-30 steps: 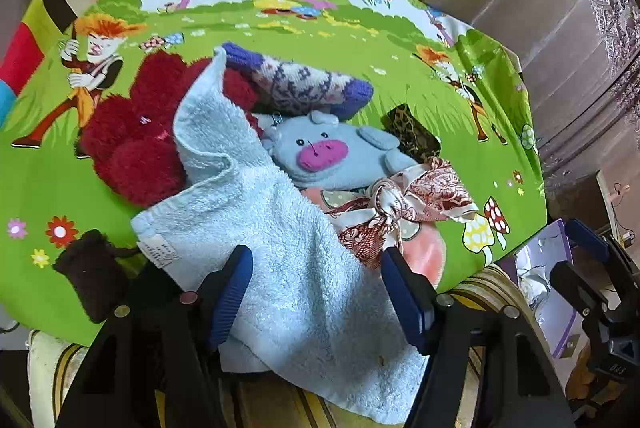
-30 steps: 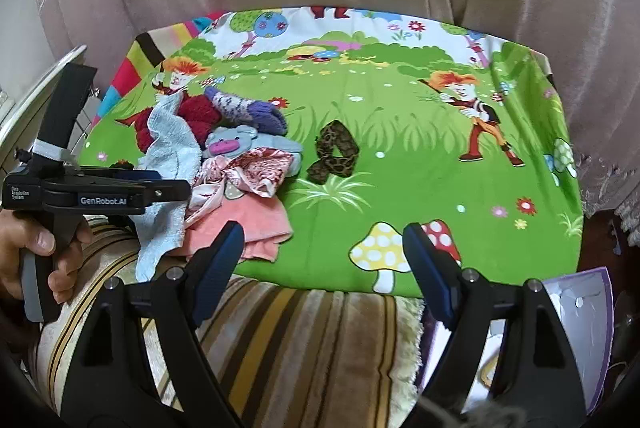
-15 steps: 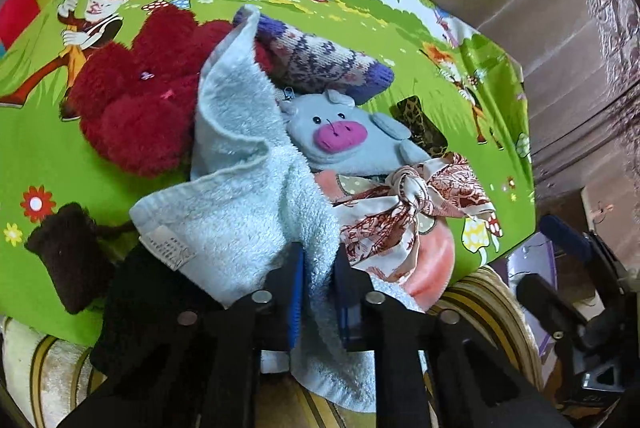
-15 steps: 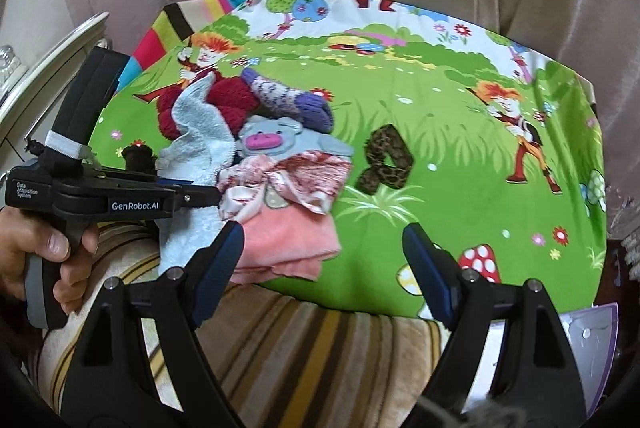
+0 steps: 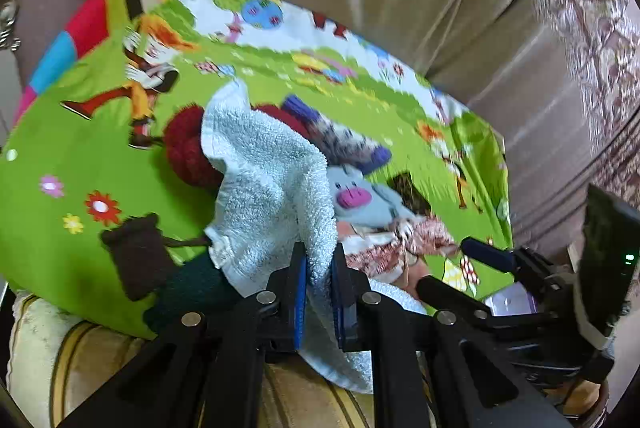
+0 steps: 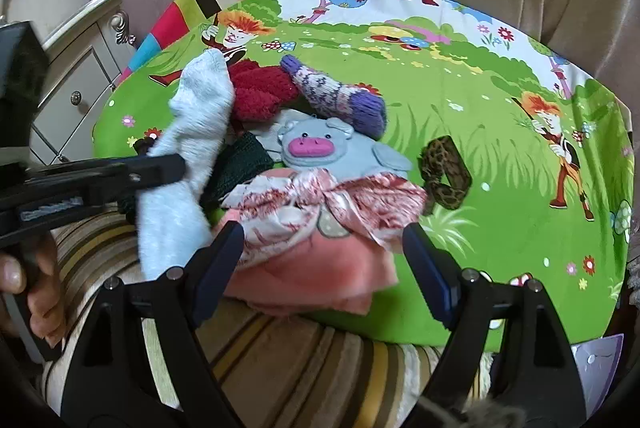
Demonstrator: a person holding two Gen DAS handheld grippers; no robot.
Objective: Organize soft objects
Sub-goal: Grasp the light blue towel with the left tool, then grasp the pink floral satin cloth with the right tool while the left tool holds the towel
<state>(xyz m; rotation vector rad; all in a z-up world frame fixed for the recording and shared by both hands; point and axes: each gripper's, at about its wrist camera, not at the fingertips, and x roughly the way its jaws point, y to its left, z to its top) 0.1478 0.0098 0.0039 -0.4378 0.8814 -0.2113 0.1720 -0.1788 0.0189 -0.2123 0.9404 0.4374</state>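
Observation:
My left gripper [image 5: 319, 260] is shut on a light blue towel [image 5: 272, 188] and holds it lifted off a pile of soft things; the towel also hangs in the right wrist view [image 6: 188, 156]. The pile holds a red fluffy piece [image 6: 260, 92], a purple knit sock [image 6: 340, 100], a blue pig toy [image 6: 320, 148], a patterned scarf [image 6: 332, 200] and a pink cloth [image 6: 320, 276]. My right gripper [image 6: 324, 252] is open, just above the pink cloth and scarf.
A cartoon-print green sheet [image 6: 480, 100] covers the sofa seat. A leopard-print band [image 6: 444, 176] lies right of the pile. A brown pouch [image 5: 136, 252] and a dark green knit piece [image 6: 240, 164] lie at the left. A striped cushion edge [image 6: 304, 360] runs along the front.
My left gripper closed on the towel and lifted it up and to the left. My right gripper moved in toward the pile, over the pink cloth.

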